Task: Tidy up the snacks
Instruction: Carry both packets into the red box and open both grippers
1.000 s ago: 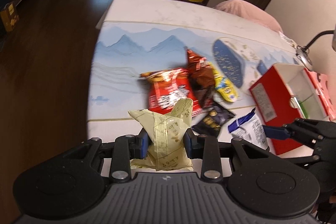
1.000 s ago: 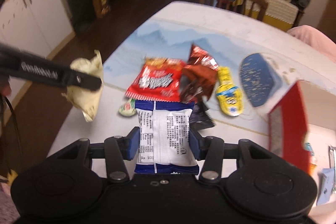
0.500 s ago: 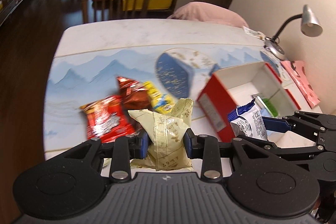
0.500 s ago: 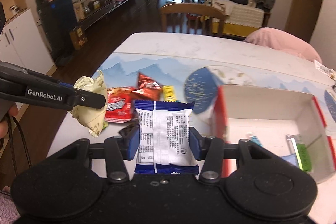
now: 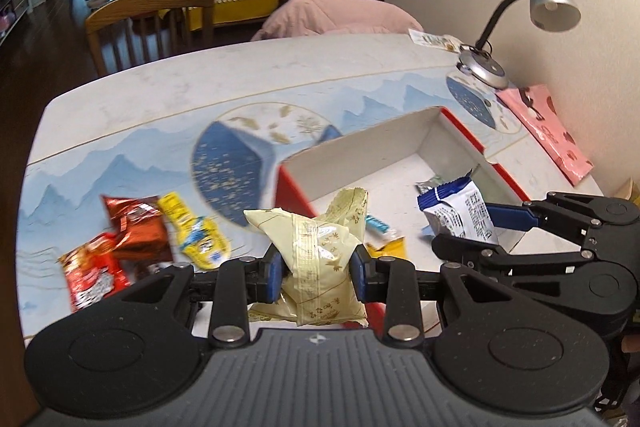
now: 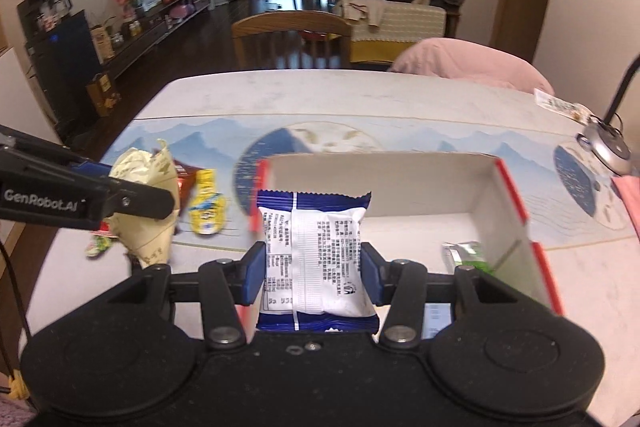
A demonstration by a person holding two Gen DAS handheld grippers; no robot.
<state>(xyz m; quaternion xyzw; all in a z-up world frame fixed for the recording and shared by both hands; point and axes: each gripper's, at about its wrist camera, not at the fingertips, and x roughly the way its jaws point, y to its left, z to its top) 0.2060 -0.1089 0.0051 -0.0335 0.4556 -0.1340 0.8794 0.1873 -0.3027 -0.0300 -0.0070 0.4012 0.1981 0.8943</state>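
Observation:
My left gripper (image 5: 316,273) is shut on a pale yellow snack packet (image 5: 320,259), held above the near left corner of the red box (image 5: 464,127). My right gripper (image 6: 314,277) is shut on a blue-and-white snack packet (image 6: 316,259), held over the open red box (image 6: 508,187). That packet also shows in the left wrist view (image 5: 460,211) above the box interior. A green packet (image 6: 468,255) lies inside the box. Loose snacks lie left of the box: a red packet (image 5: 90,275), a brown packet (image 5: 138,227) and a yellow packet (image 5: 196,231).
A desk lamp (image 5: 552,3) stands at the table's far right corner, with a pink bag (image 5: 548,131) beside the box. A wooden chair (image 6: 292,39) and a pink cushion (image 6: 472,63) sit beyond the far table edge.
Both grippers have moved right with their packets. The right one now sits over the open box and the left one is at the box's near left corner.

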